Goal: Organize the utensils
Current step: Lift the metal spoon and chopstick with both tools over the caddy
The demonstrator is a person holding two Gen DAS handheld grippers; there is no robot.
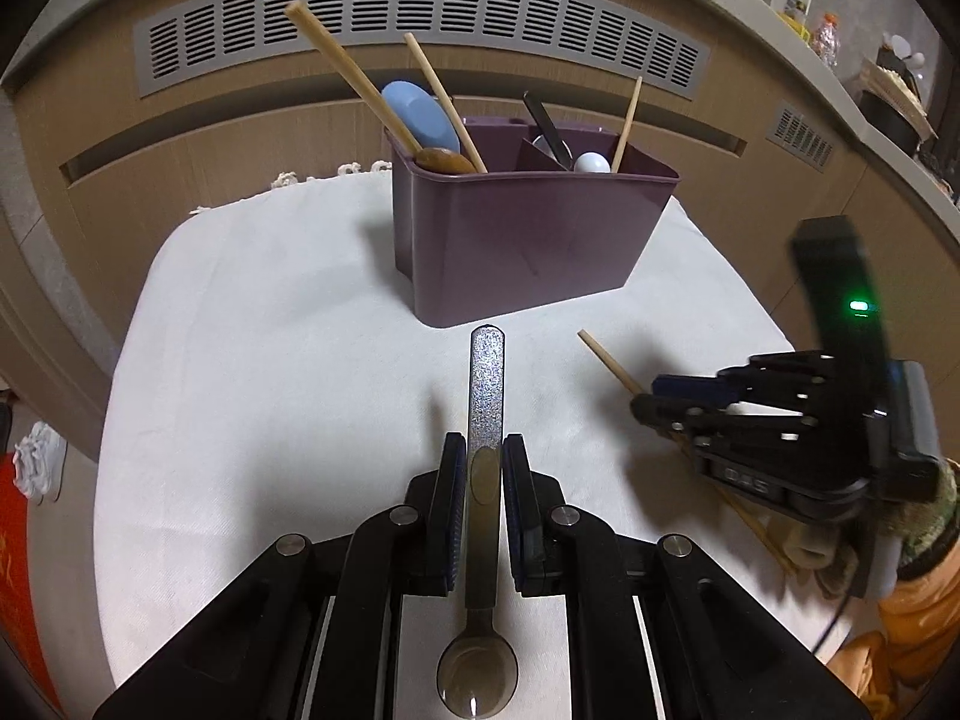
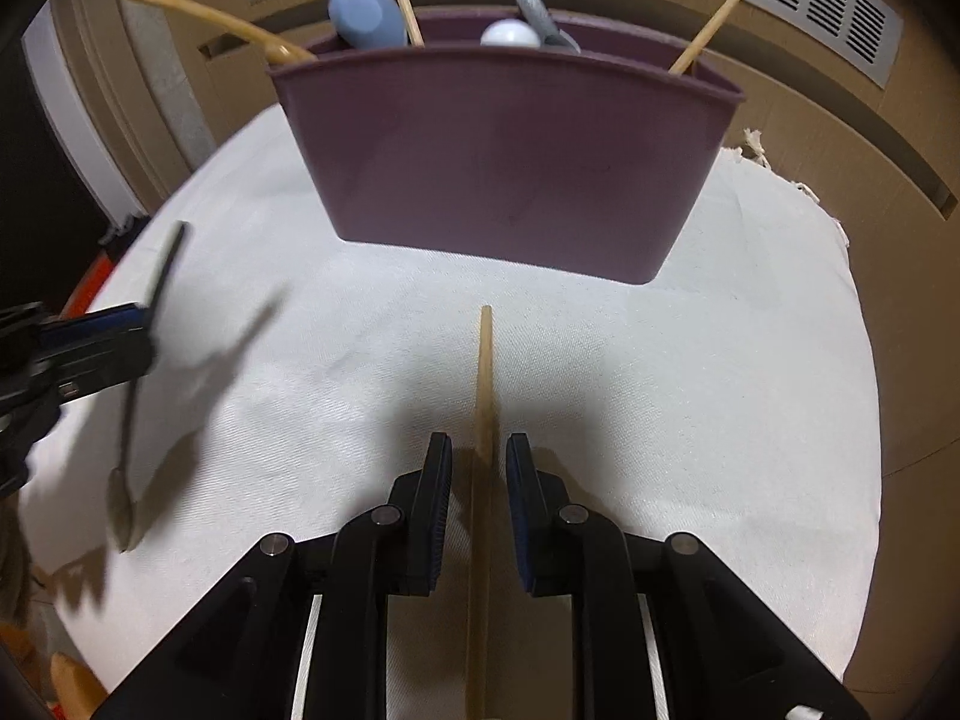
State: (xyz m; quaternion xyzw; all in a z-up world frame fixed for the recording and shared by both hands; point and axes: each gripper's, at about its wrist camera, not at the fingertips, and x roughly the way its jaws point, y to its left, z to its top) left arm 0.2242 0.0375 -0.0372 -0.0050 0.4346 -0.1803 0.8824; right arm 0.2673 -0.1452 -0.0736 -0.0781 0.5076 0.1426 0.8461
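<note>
A purple utensil caddy [image 1: 528, 240] stands on the white cloth at the table's far side; it also shows in the right wrist view [image 2: 510, 162]. It holds wooden chopsticks, a blue spoon [image 1: 420, 114], a wooden spoon, a white spoon and a metal utensil. My left gripper [image 1: 485, 462] is shut on a metal spoon [image 1: 486, 396], handle forward, bowl toward the camera, held above the cloth in front of the caddy. My right gripper [image 2: 479, 462] straddles a wooden chopstick [image 2: 483, 396] that points at the caddy; small gaps show beside it. The right gripper also shows in the left wrist view [image 1: 651, 399].
The round table carries a white cloth [image 1: 270, 330] with a fringed far edge. A beige cabinet wall with a grey vent grille [image 1: 420, 6] stands behind it. A shelf with small items runs along the upper right [image 1: 888, 78].
</note>
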